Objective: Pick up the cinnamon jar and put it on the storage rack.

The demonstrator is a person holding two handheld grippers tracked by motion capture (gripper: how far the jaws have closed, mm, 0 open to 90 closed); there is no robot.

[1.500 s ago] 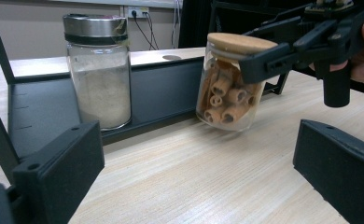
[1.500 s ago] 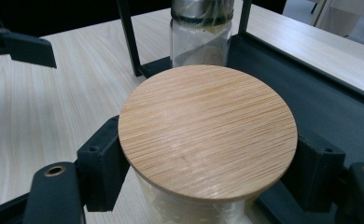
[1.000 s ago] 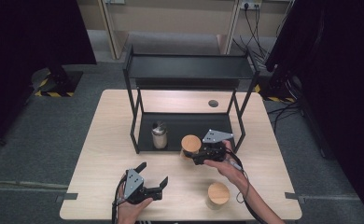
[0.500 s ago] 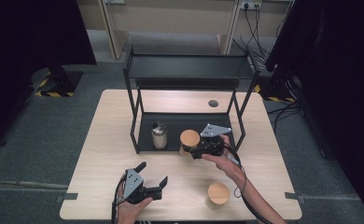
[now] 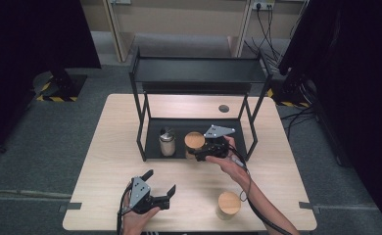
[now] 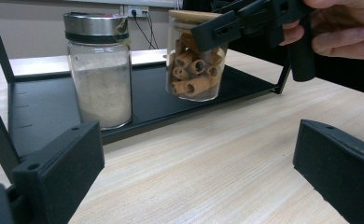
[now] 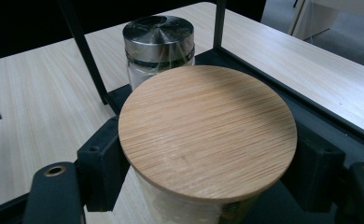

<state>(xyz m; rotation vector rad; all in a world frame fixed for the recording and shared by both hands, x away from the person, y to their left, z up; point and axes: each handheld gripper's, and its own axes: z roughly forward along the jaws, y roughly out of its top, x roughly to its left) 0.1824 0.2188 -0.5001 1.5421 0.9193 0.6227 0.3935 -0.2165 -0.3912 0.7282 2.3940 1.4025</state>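
- Two wooden-lidded jars: one (image 5: 194, 143) on the rack's bottom tray (image 5: 155, 139), clamped by the right claw (image 5: 199, 154); the other (image 5: 228, 205) on the tabletop (image 5: 287, 166).
- One steel-lidded jar (image 5: 167, 143) beside it.
- Left claw (image 5: 159, 188) wide open, empty.

Wooden lid (image 7: 207, 133) hides the held jar's (image 7: 189, 210) contents.

The right gripper (image 5: 199, 152) is held by the right hand (image 5: 230, 159), with the forearm reaching in from the near right edge toward the middle. Its jaws point left and are closed on a held item. The left gripper (image 5: 160, 187) rests low at the near left, held by the left hand (image 5: 135, 220). Its jaws point right, spread wide apart.
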